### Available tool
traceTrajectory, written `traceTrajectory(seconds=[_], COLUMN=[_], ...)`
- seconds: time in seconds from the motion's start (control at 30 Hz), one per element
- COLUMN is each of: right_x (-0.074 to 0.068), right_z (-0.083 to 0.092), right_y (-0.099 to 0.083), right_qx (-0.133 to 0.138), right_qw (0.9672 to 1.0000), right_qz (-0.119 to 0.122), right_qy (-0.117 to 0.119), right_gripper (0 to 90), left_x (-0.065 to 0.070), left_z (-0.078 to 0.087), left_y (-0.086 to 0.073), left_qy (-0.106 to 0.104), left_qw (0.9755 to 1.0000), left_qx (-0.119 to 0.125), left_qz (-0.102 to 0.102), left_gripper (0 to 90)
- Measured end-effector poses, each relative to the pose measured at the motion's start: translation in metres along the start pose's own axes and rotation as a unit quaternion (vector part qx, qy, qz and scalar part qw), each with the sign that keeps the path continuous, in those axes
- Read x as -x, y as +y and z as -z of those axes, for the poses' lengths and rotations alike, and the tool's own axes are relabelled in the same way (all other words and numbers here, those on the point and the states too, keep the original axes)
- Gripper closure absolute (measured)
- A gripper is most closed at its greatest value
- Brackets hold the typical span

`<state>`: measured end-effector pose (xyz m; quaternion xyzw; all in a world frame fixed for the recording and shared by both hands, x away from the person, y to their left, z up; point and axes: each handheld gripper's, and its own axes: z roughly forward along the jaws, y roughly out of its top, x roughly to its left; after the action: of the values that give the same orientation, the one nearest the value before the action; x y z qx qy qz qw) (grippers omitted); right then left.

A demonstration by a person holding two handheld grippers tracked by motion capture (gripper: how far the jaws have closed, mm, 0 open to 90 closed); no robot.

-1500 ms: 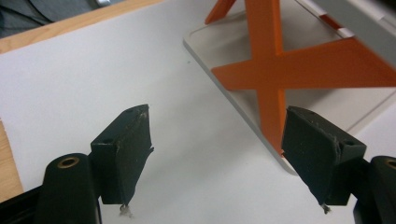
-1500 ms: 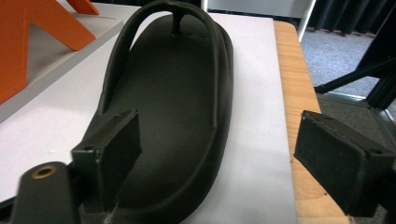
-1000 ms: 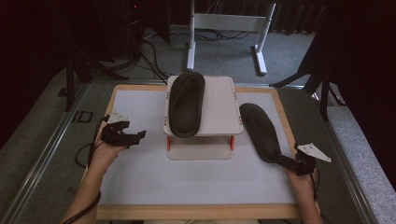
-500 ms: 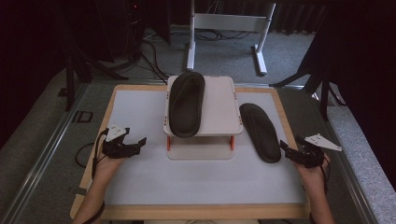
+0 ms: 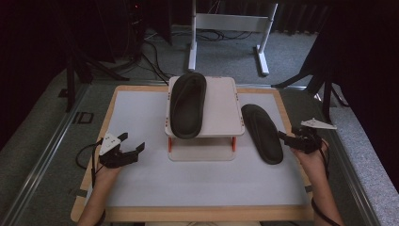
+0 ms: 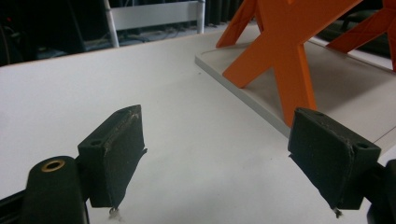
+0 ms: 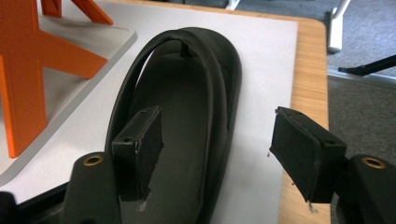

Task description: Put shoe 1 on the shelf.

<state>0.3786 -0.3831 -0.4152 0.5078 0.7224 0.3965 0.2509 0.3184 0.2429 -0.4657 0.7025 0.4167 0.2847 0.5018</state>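
right gripper: we see the right gripper [image 5: 285, 137] at the right edge of the high view, down by the lower right of the white mat [image 5: 141, 188]. Its jaws have just been closing in a bit but there's a wide gap between them and they grip nothing.
what's between the jaws: in the right gripper view, the heel end of the loose sandal [image 7: 187, 140] sits just ahead, partly in the gap. One pad [image 7: 140, 144] is over the footbed, the other is out past the sandal's outer edge. No contact that we can make out.
loose sandal: it lies flat on the mat, right of centre in the high view [image 5: 261, 133]. Its long axis runs from lower right up to upper left, heel toward the right gripper, toe toward the stand.
left gripper: the left gripper [image 5: 134, 147] hovers at lower left of the high view, jaws apart, nothing in them. It's well apart from the loose sandal, with the stand between.
stand: the white platform on orange legs [image 5: 221, 108] sits in the middle of the high view, and a second sandal [image 5: 187, 103] already lies on its left half.
our read: the right hand is way nearer, so we reckon it should grab the heel and lift up and left onto the platform's free right half.
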Motion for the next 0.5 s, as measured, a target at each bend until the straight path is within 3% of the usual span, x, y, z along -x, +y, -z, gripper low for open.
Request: traceTrajectory(seconds=[0.17,0.3,0.37,0.5], right_x=[0.0,0.002,0.002,0.001], right_z=[-0.008,-0.021,-0.024,-0.038], right_y=[0.011,0.026,0.029,0.05], right_qx=[-0.023,-0.067,-0.075,-0.118], right_qw=[0.9996,0.9975,0.9968,0.9924], right_qz=[0.015,0.015,0.018,0.032], right_qy=[0.008,0.017,0.019,0.015], right_gripper=[40.0,47.3,49.4,53.4], left_x=[-0.001,-0.001,-0.001,-0.001], left_z=[0.005,0.008,0.009,0.009], left_y=[-0.004,-0.009,-0.011,-0.016], left_qy=[-0.002,0.003,0.002,-0.009], left_qw=[0.9998,0.9994,0.9992,0.9992], left_qx=[0.018,0.035,0.04,0.038], left_qz=[0.0,-0.001,-0.001,0.001], left_gripper=[18.1,16.9,16.8,16.8])
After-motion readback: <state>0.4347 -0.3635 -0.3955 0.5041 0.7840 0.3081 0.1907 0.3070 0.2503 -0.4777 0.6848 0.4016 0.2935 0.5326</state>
